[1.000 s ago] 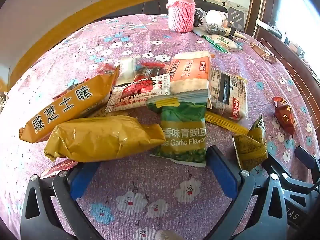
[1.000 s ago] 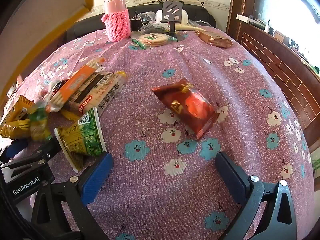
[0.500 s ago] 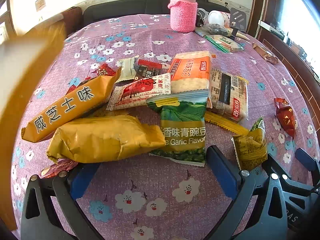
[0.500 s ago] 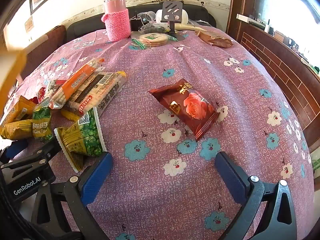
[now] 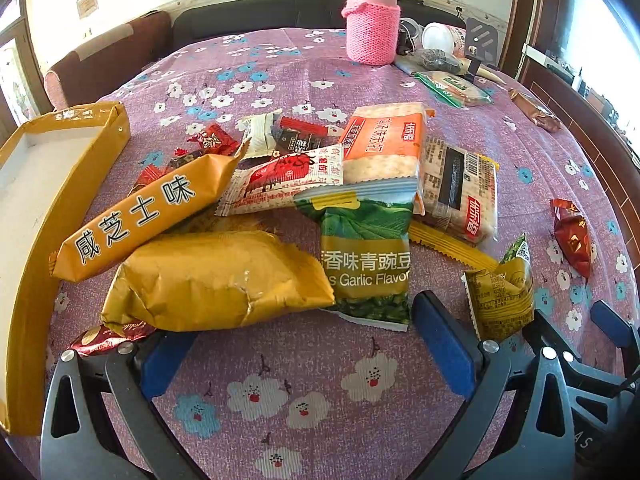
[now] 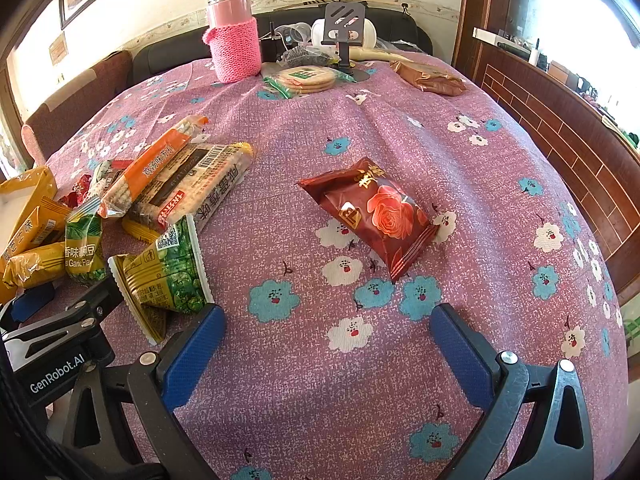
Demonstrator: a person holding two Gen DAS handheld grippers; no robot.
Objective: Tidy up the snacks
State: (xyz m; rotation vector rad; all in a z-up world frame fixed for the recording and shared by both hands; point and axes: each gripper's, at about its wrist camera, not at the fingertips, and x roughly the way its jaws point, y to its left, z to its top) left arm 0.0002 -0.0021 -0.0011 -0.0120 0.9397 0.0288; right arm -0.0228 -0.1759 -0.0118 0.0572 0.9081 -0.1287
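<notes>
A heap of snack packets lies on the flowered purple tablecloth. In the left wrist view a crumpled gold packet (image 5: 216,280) and a green garlic pea bag (image 5: 368,256) lie just beyond my open left gripper (image 5: 308,352). An orange cheese bar (image 5: 144,208), a red-and-white packet (image 5: 284,180), an orange cracker pack (image 5: 384,140) and a clear cracker pack (image 5: 460,188) lie behind. A yellow box (image 5: 48,208) with a white inside sits at the left. In the right wrist view a red rose packet (image 6: 372,212) lies ahead of my open right gripper (image 6: 324,344). A small green-yellow packet (image 6: 164,276) rests beside its left finger.
A pink thermos in a knitted sleeve (image 6: 232,40), a bag of round crackers (image 6: 304,78), a phone stand (image 6: 344,28) and a brown bag (image 6: 432,78) stand at the table's far side. A wooden ledge (image 6: 560,120) runs along the right. Small wrapped candies (image 5: 212,140) lie behind the heap.
The yellow box, which passed across the upper left of both views, now rests on the table at the left of the heap. Both grippers have stayed put and open.
</notes>
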